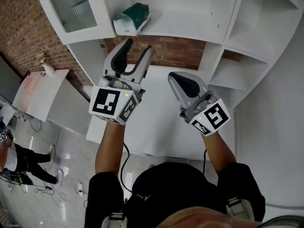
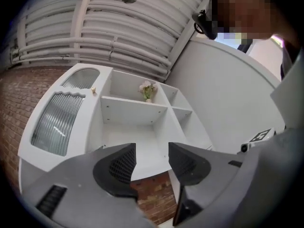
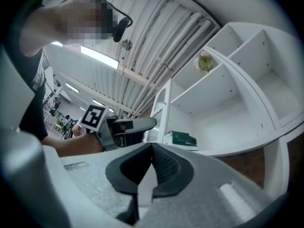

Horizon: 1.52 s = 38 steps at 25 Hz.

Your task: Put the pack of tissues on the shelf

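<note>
— Head view, quick q: is the pack of tissues (image 1: 132,18) placed already?

— Looks done imo. Soft-looking green-and-white bundle lying on the smooth white shelf (image 1: 190,27), just past the left gripper (image 1: 137,46), whose jaws are spread with nothing between. Right gripper (image 1: 176,77) is pressed together, empty. Next I'd just back out straight, no snagging.

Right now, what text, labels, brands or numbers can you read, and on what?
None can be read.
Print on the pack of tissues: too blurred to read.
The marker cubes on the left gripper and right gripper: black-and-white squares only, no letters or digits.
</note>
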{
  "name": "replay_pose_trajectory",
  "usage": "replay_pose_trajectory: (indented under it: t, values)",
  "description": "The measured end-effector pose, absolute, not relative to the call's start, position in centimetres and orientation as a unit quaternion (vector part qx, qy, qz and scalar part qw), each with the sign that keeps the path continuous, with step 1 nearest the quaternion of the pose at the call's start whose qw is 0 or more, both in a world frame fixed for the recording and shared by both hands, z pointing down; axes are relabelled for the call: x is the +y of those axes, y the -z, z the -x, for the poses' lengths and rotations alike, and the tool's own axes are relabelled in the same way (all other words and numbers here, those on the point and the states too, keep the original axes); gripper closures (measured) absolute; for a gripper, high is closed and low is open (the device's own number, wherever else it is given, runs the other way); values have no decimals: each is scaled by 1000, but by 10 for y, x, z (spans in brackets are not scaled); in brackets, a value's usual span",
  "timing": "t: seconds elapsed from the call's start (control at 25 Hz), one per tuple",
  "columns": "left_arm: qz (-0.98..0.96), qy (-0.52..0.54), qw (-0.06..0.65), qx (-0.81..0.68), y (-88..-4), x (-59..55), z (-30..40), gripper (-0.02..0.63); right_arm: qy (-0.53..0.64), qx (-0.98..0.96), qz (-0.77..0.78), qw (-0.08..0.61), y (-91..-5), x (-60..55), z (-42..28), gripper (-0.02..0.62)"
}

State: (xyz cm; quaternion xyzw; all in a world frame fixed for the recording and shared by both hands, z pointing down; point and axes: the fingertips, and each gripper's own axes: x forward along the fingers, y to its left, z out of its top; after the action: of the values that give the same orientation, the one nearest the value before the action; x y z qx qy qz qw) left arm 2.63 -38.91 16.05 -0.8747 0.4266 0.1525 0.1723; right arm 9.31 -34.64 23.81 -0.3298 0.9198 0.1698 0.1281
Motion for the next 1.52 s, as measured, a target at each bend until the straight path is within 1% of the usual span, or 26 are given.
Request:
replay_pose_trajectory:
  t: [0.24,0.4,0.6,0.92,1.52]
  values:
    - [875,-165,158,426,-189,-360,-29,532,-189,911,338,146,-228,-341,-85,595]
    - [876,-175,145,425,-203,-348,-27,605,-203,907,340,144,-230,-333,-78,595]
    - [878,-191,123,421,-214,-336,-20,607,-191,904,351,153,-234,-330,-80,595]
    - [886,-181,113,412,-227,-328,-22,607,-183,898,367,159,-239,-326,-81,595]
    - [892,-162,116,405,-229,-330,-24,607,-181,900,366,155,-242,-324,-79,595]
